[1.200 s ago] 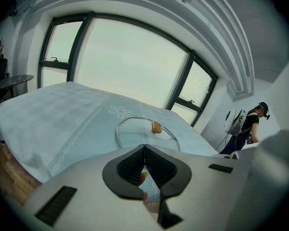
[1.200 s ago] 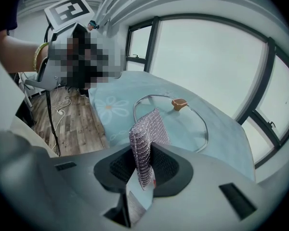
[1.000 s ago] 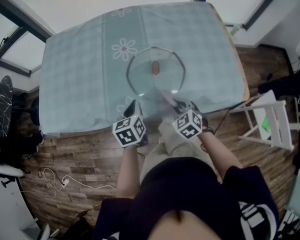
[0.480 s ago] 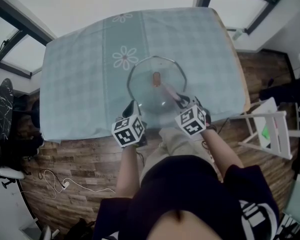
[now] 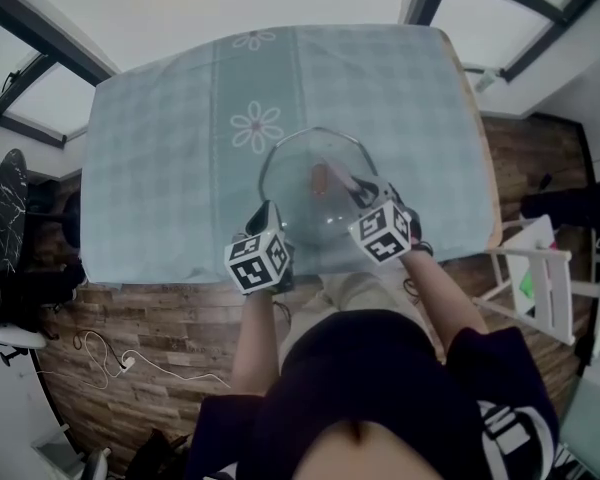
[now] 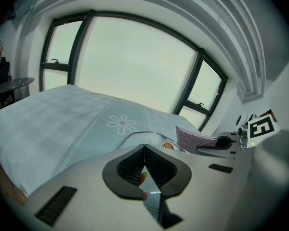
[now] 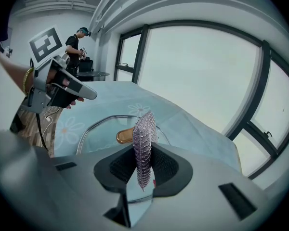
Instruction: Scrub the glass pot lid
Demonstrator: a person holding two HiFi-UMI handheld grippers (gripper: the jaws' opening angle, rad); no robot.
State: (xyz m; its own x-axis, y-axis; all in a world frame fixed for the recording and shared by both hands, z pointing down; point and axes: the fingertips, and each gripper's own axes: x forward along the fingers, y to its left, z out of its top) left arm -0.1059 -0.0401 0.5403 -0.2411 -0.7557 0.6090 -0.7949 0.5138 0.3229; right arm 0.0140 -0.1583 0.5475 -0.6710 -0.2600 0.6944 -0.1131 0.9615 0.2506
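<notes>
- Head view: the left gripper sat as before at the near-left rim of the lid, jaws shut together with nothing seen between them.
- The right gripper, clamped on the cloth, had pushed forward from the near rim across the glass.
- The lid lay flat mid-table. The cloth now reached beside the knob, so scrubbing looked under way, with the far half still to do.

Holds left gripper closed and empty, pointing downward; clamps right gripper on mesh cloth; extends both forearms forward
</notes>
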